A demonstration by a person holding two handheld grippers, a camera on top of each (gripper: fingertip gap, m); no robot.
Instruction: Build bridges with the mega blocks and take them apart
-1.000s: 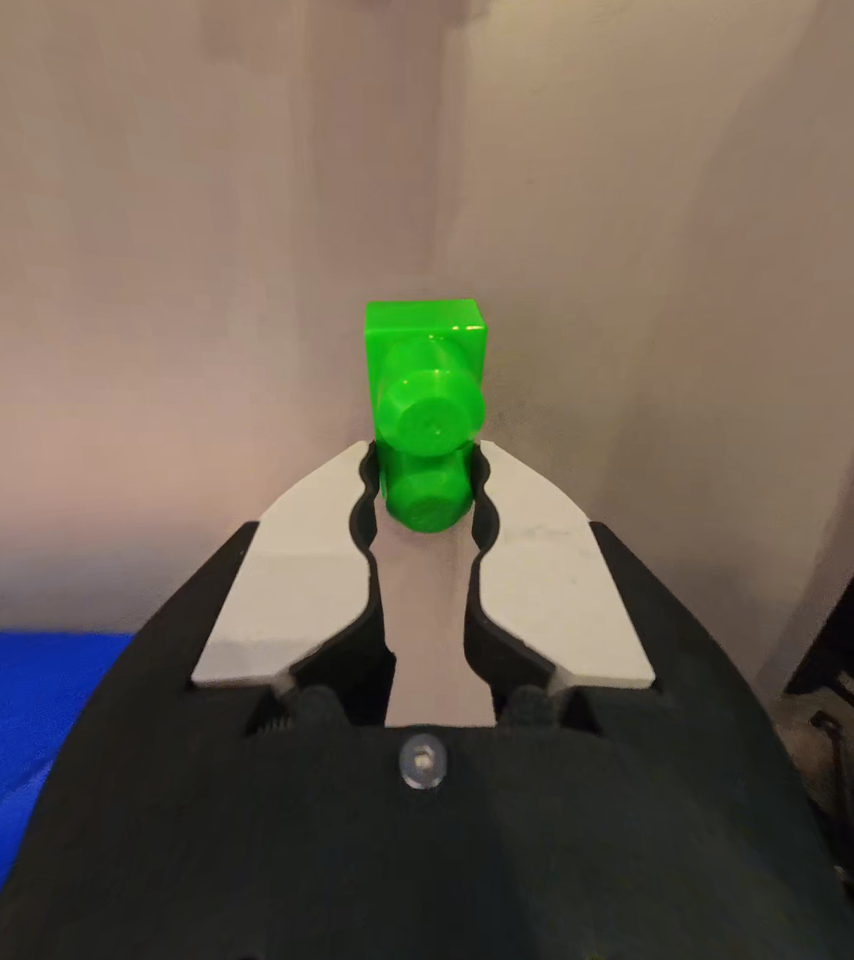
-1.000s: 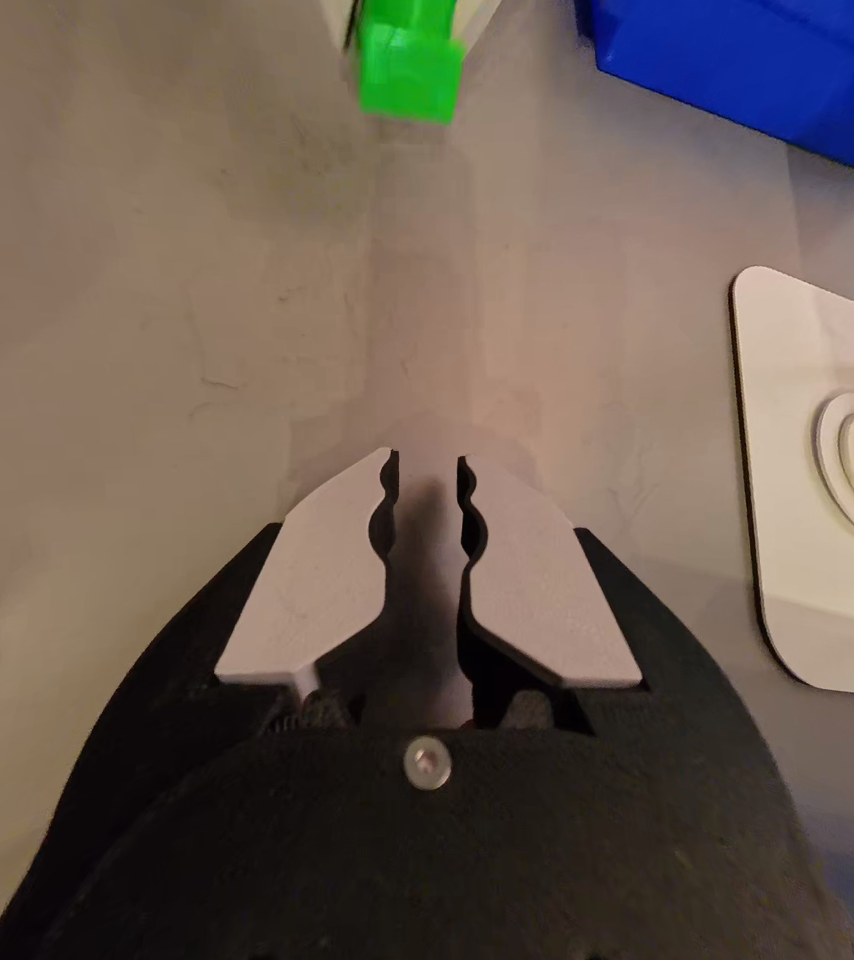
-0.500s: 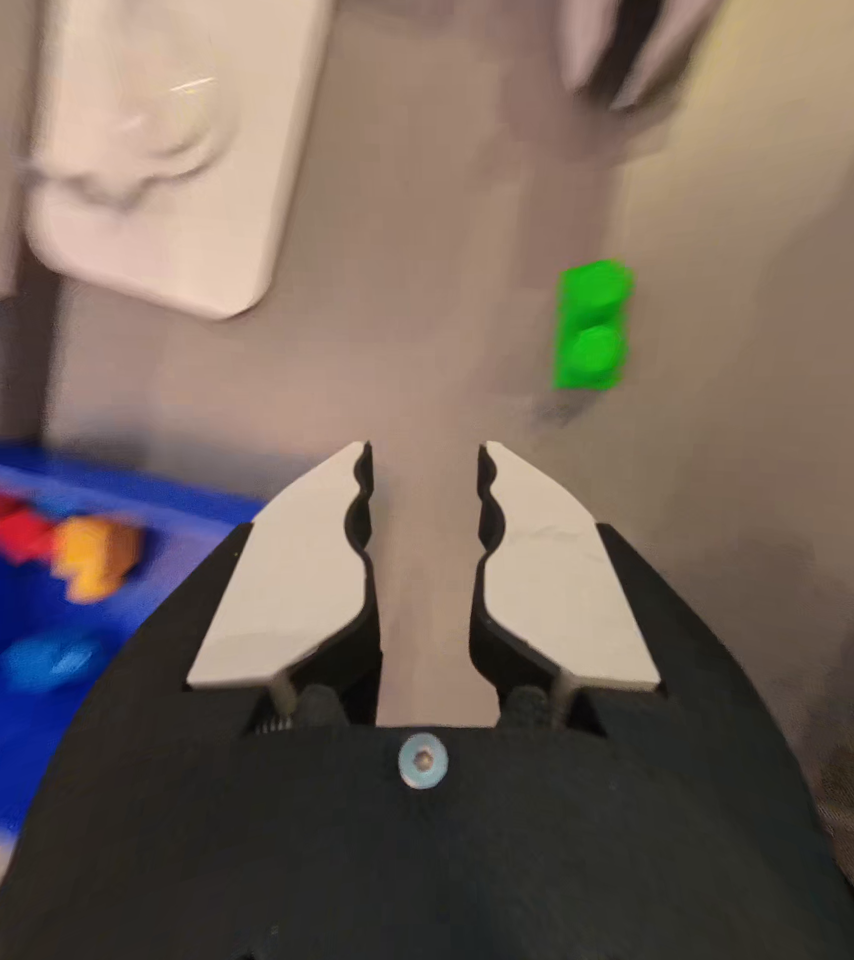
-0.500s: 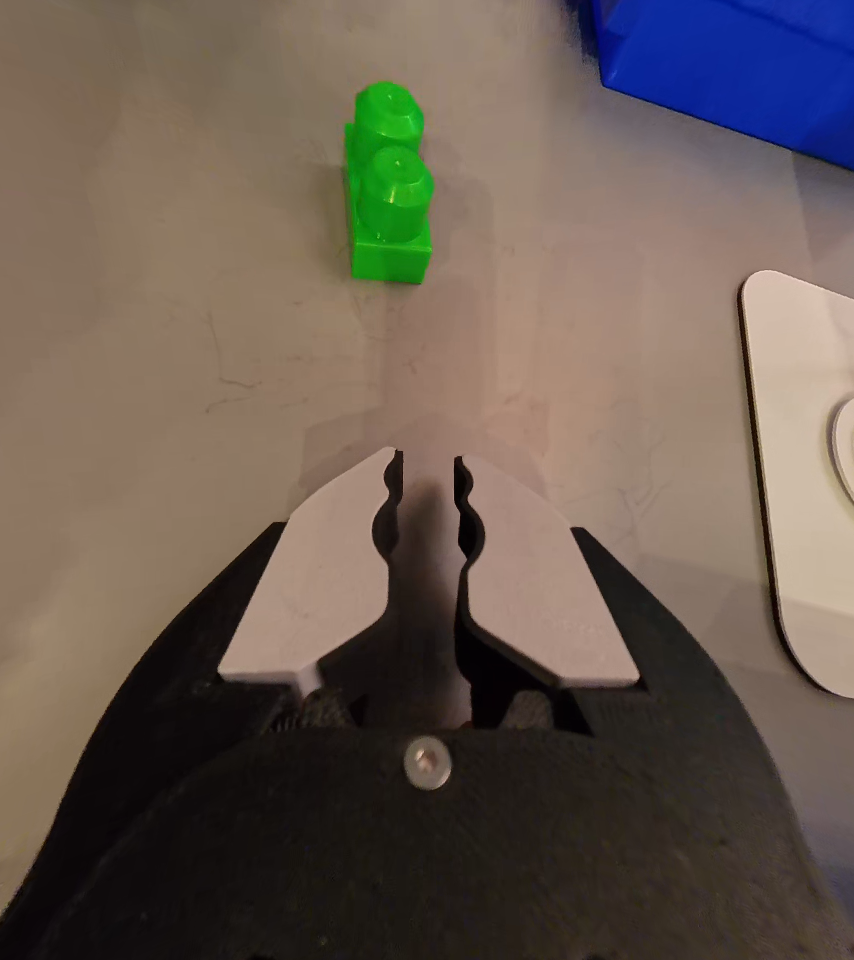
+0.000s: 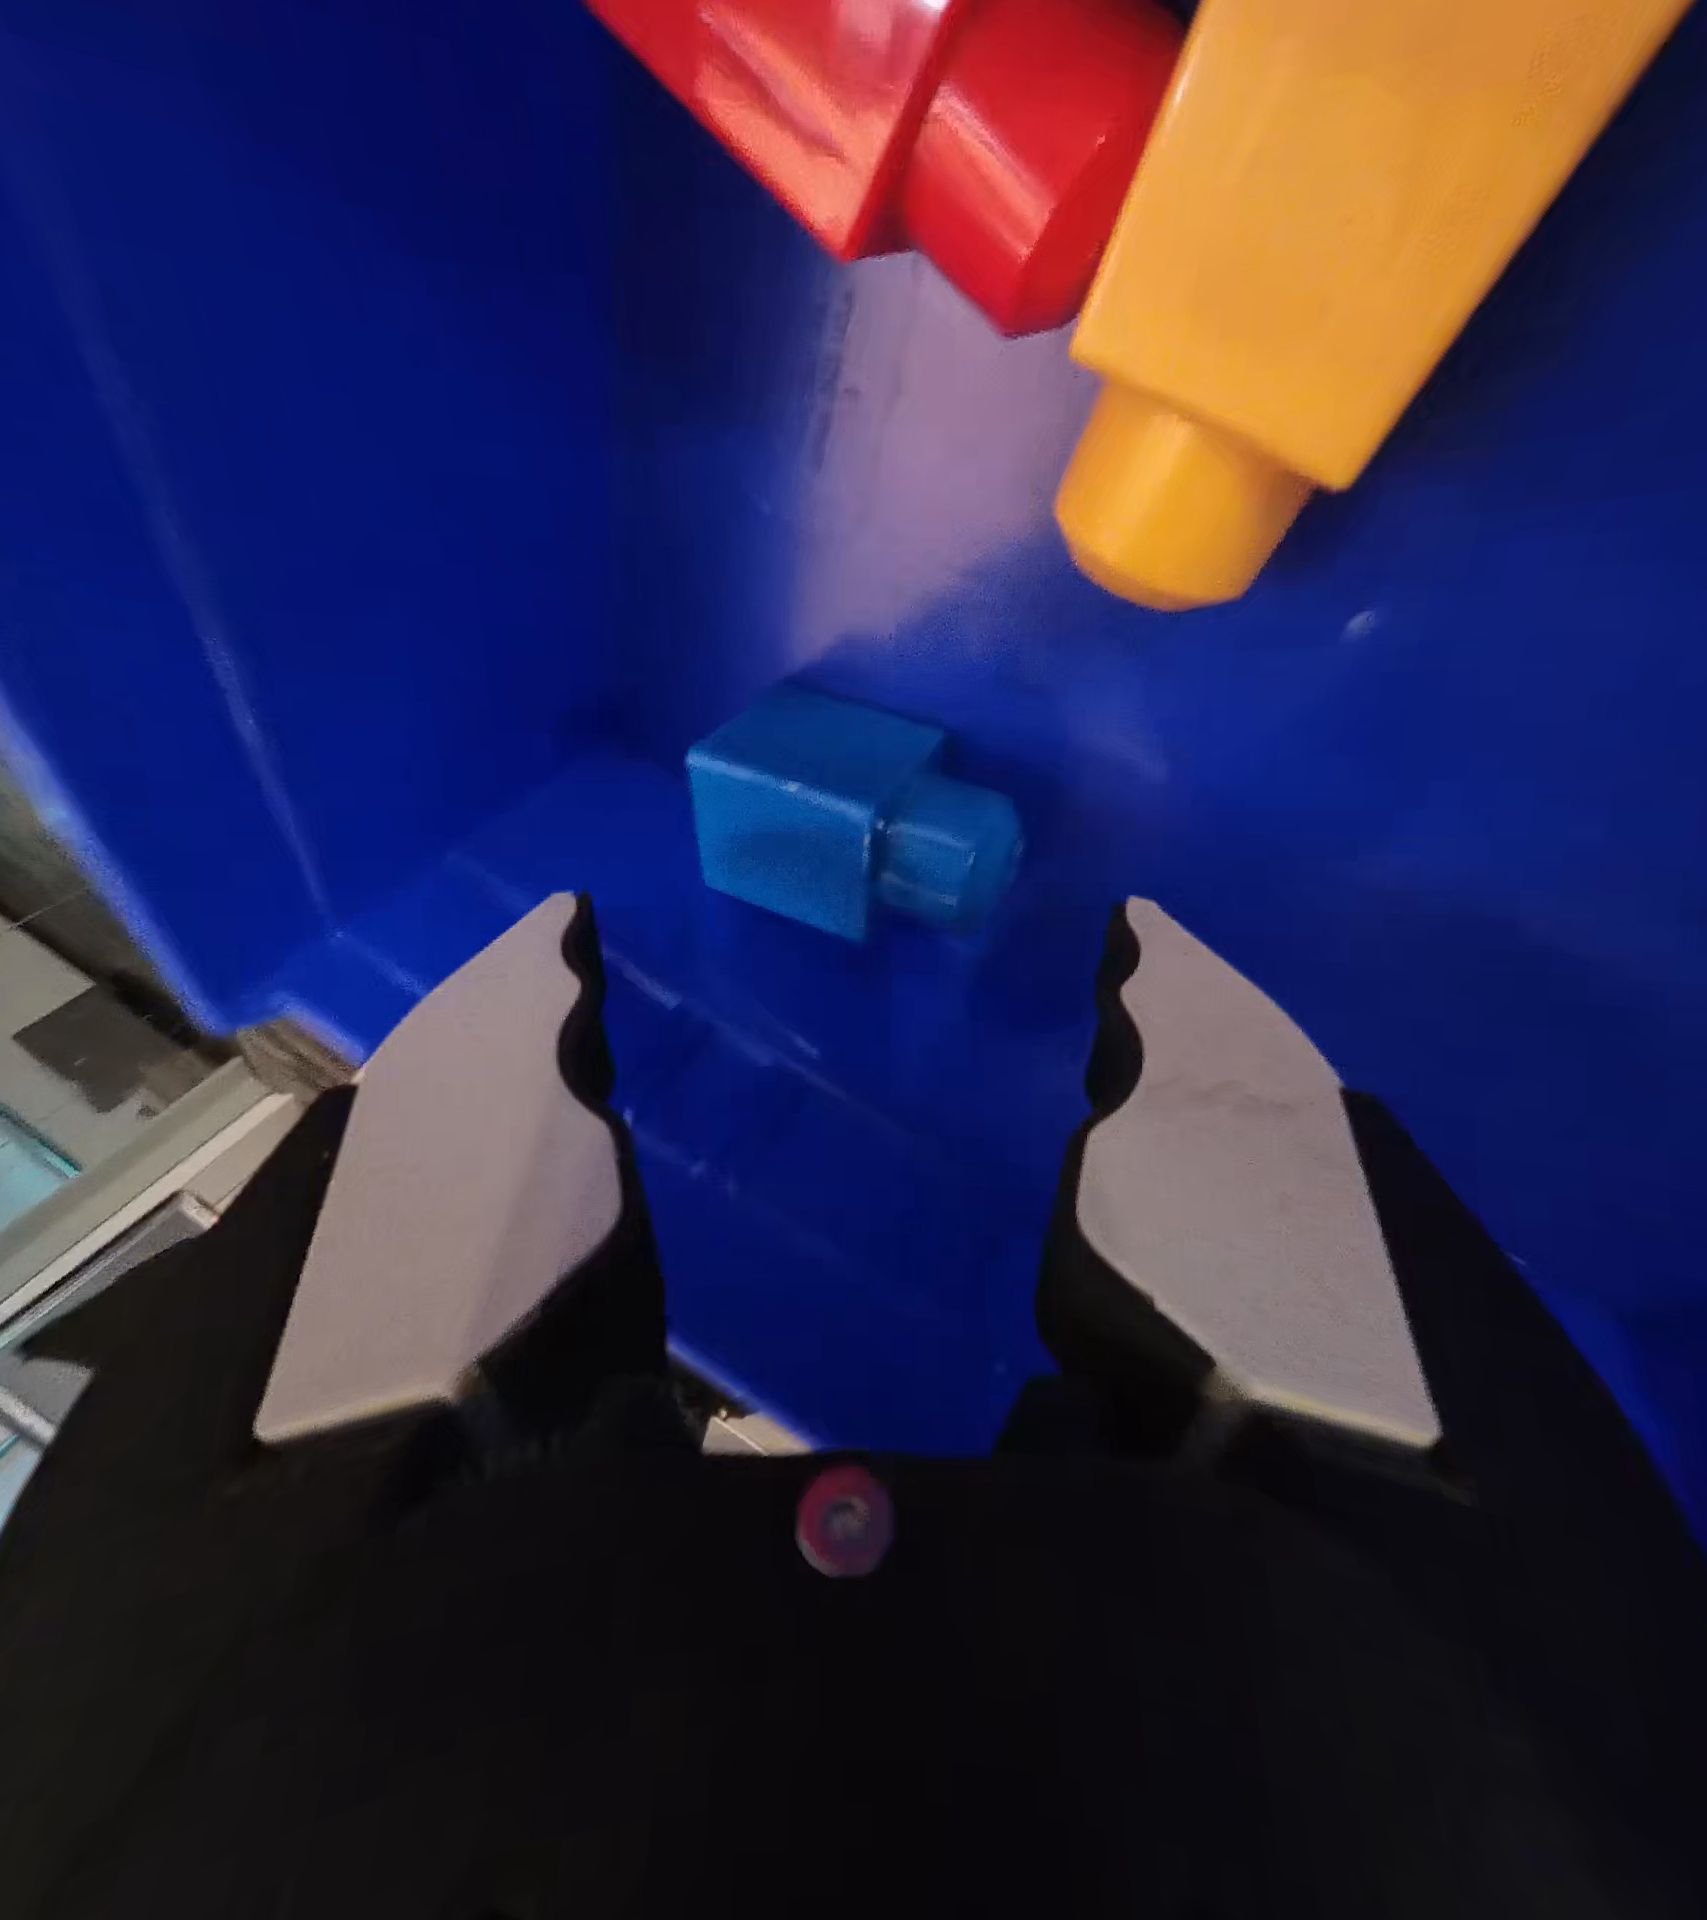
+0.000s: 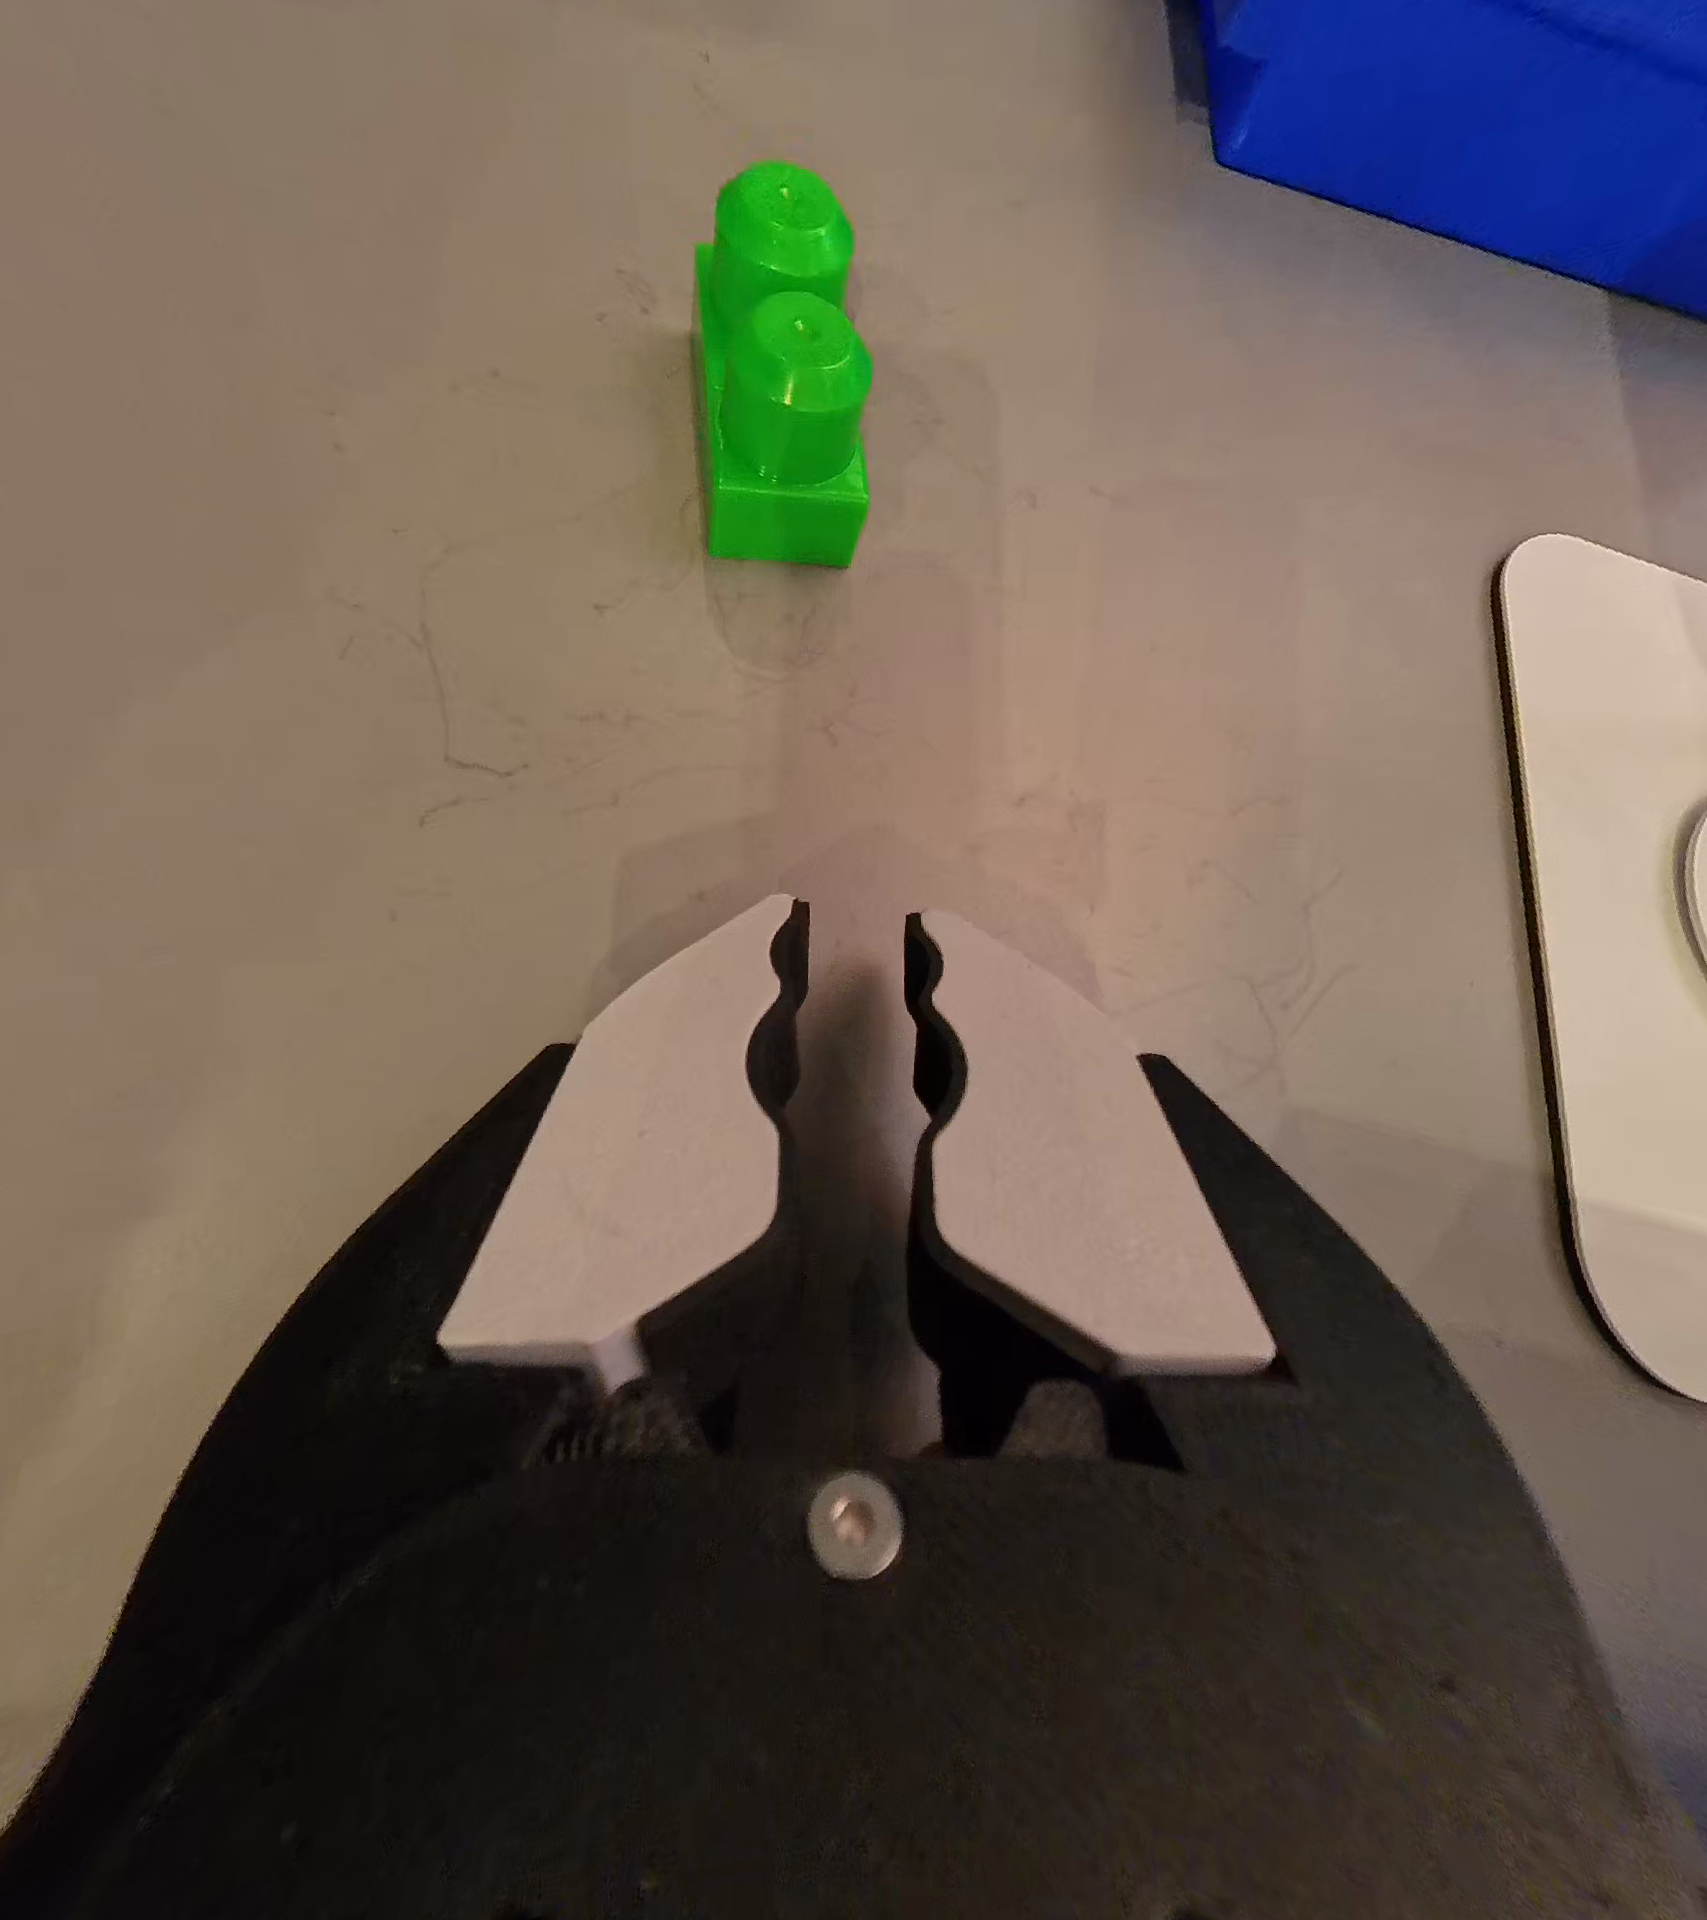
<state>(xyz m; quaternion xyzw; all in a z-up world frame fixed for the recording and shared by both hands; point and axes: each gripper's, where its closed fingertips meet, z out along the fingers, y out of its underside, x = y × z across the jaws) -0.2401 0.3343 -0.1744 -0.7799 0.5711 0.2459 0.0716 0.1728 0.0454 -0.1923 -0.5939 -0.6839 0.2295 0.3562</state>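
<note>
Reaching into the blue bin (image 5: pixel 205 416), the left gripper (image 5: pixel 849 914) is gaping wide before the blue block (image 5: pixel 807 810), likely fetching it; the right gripper (image 6: pixel 857 920), narrowly parted and empty, is waiting near the green block (image 6: pixel 787 416) on the table (image 6: pixel 205 623).

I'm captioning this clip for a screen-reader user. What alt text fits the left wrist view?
The left gripper, jaws wide open and empty, points into a blue bin at a small blue block lying on its side just beyond the fingertips. A red block and an orange block lie farther back in the bin.
</note>
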